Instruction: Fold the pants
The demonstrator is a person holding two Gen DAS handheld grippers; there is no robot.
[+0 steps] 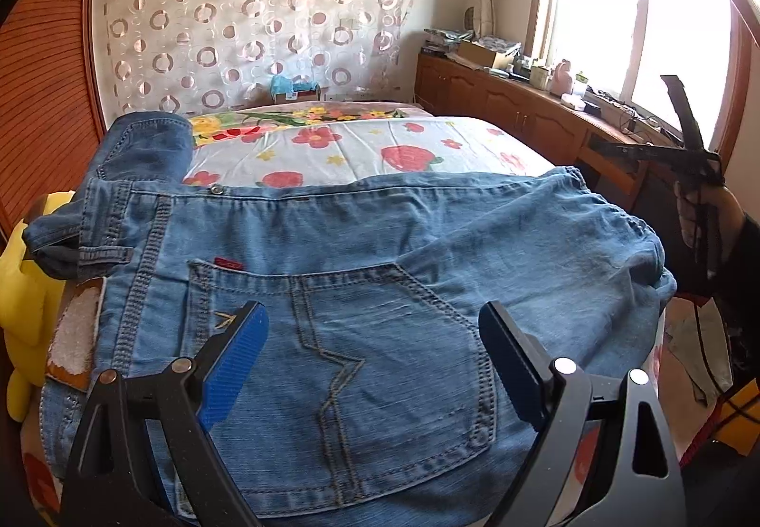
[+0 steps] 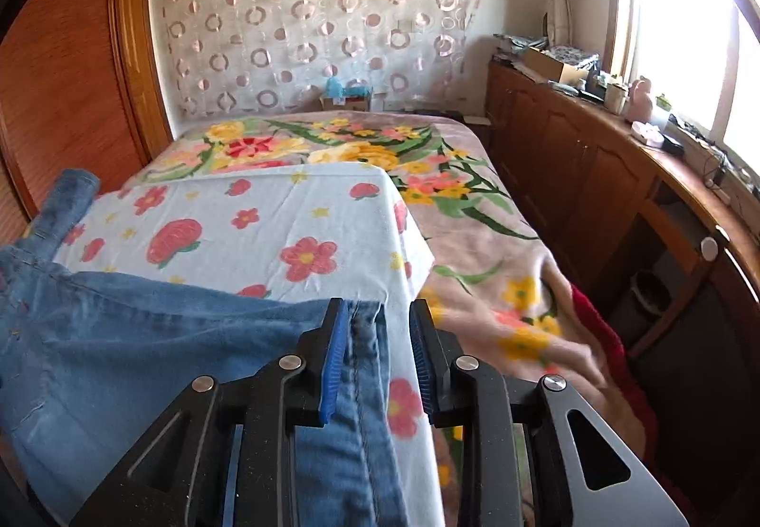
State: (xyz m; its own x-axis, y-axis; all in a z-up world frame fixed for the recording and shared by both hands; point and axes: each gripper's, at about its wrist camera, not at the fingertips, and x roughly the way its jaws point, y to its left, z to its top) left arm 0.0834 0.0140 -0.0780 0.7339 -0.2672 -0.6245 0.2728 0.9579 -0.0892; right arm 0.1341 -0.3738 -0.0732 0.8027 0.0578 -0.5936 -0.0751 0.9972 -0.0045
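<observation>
Blue jeans (image 1: 380, 232) lie spread across the near end of the bed, back side up, with one part folded over at the far left (image 1: 147, 147). My left gripper (image 1: 373, 318) hovers over the back pocket (image 1: 380, 365), its jaws wide apart and nothing between them. In the right wrist view the jeans (image 2: 142, 337) run in from the left. Their seamed edge (image 2: 363, 337) passes between the jaws of my right gripper (image 2: 378, 313). It rests against the left blue pad (image 2: 332, 365), with a gap to the right pad, so the grip is open.
The bed carries a white strawberry-print sheet (image 2: 266, 218) over a floral blanket (image 2: 475, 213). A yellow plush toy (image 1: 28, 280) sits at the left. A wooden cabinet (image 2: 570, 166) with clutter runs under the window on the right. A hand (image 1: 707, 218) shows at the right edge.
</observation>
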